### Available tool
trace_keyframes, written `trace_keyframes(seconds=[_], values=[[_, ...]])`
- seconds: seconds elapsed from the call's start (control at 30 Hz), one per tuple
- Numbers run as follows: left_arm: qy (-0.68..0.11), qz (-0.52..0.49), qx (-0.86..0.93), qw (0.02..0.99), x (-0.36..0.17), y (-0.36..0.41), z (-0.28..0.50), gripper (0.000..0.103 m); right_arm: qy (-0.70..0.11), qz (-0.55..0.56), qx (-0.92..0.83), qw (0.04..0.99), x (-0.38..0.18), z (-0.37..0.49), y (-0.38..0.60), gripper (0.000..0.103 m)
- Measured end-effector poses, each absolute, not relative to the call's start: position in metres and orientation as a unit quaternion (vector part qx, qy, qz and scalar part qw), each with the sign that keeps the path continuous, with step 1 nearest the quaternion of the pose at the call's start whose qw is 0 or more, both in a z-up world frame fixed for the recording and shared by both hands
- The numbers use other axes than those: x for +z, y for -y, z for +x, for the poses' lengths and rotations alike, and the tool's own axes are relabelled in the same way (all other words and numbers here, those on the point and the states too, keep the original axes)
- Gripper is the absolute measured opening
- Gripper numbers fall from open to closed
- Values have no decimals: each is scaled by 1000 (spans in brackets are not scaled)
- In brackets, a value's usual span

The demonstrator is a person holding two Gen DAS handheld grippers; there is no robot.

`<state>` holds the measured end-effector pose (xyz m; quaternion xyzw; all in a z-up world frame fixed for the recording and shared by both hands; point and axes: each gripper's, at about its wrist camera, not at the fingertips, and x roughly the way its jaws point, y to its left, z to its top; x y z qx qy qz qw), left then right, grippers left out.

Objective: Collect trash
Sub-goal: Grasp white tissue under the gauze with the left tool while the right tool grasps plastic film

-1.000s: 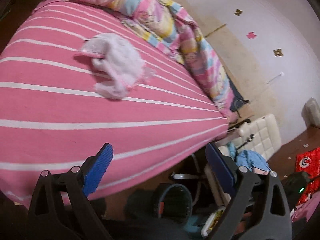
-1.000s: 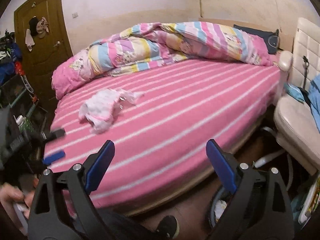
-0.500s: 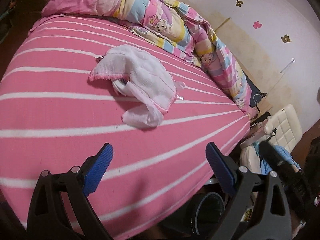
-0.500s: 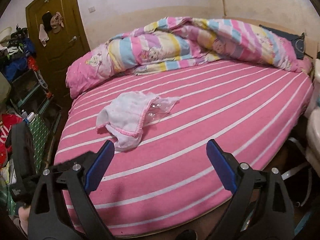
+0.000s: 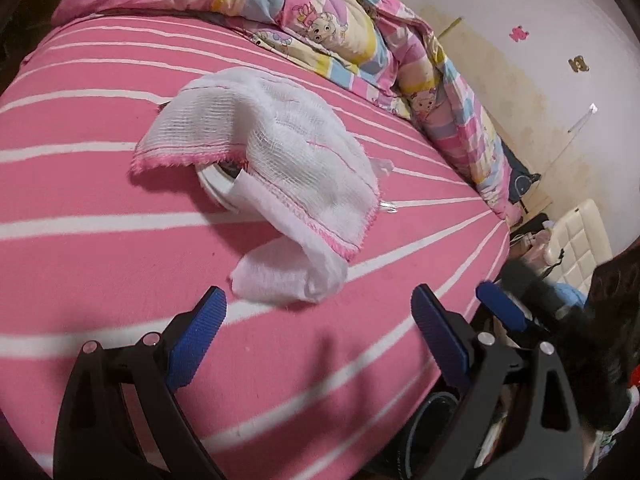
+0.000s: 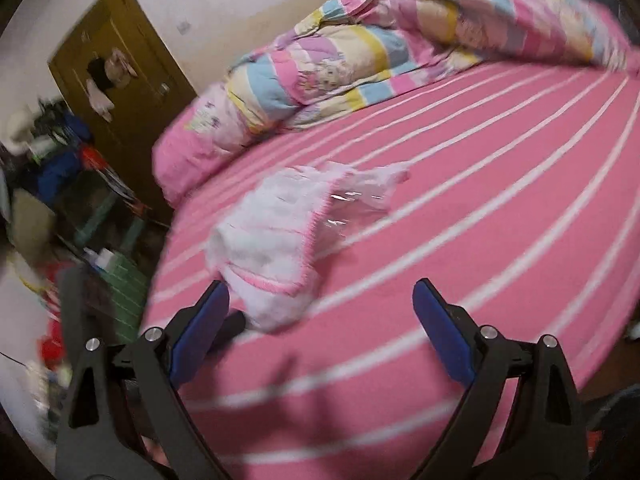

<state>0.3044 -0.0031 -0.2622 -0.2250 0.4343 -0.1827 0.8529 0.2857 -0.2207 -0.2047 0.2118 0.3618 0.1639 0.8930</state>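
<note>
While I held both grippers, left (image 5: 318, 328) and right (image 6: 320, 320), spread wide and empty, the white cloth (image 5: 280, 152) lay crumpled over clear plastic wrap (image 6: 360, 196) mid-bed (image 5: 80, 240).

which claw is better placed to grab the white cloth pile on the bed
Left, probably. The left claw is open with the white cloth pile centred just ahead. The right claw is open too, but the pile sits off toward its left finger in a blurred view.

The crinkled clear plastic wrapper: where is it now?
Right wrist view, centre: the crinkled clear plastic wrapper lies on the pink striped bedsheet, poking out from under the white gauze cloth with pink edging.
</note>
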Motion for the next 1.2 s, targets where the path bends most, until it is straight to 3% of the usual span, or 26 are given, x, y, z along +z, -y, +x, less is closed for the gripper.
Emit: trace_keyframes(seconds=[0.13,0.2,0.4,0.6,0.73,0.97,1.0,1.03,1.07,1.2], values=[[-441,-227,-186,848,-268,7,313,88,-377,265,205,863,-214,318,217,92],[-445,-221,-189,847,-272,9,318,76,-390,273,213,853,-219,332,211,91],[-445,-232,-189,844,-277,7,328,66,-441,310,216,814,-242,358,204,69],[-455,-226,-187,841,-280,8,334,39,-457,321,224,799,-249,366,197,53],[-465,-224,-192,835,-283,10,334,22,-468,315,227,794,-253,369,191,35],[-468,-228,-199,830,-284,9,331,12,-476,312,216,793,-260,368,193,32],[-468,-230,-199,830,-284,9,331,12,-476,313,216,793,-261,367,193,29],[-467,-231,-198,830,-284,8,330,12,-476,310,218,793,-260,367,192,16],[-466,-232,-198,830,-283,9,331,11,-476,307,219,795,-260,367,191,10],[-459,-232,-195,835,-279,7,328,3,-455,298,228,807,-248,365,189,6]])
